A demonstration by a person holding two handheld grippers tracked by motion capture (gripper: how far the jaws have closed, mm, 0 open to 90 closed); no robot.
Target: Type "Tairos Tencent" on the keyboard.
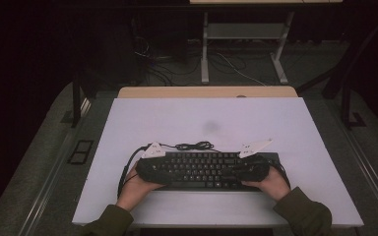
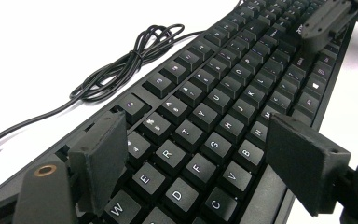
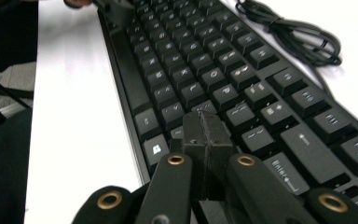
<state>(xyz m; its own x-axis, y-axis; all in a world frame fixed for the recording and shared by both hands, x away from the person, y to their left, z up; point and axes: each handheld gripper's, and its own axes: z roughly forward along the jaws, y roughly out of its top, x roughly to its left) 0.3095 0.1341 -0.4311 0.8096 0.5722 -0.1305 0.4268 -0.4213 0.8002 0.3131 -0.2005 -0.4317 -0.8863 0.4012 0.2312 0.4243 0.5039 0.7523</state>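
Your high view looks forward and down from above your side onto the whole white tabletop (image 1: pixel 206 118), far enough off to show the floor beyond. The left gripper view rides low on the left hand-held gripper (image 2: pixel 200 158), close over the black keyboard (image 2: pixel 223 107), facing along its rows toward the right hand-held gripper (image 2: pixel 326 21). The right gripper view sits just as near, facing back along the same keys. All three views share the keyboard and its coiled cable (image 2: pixel 121 70).
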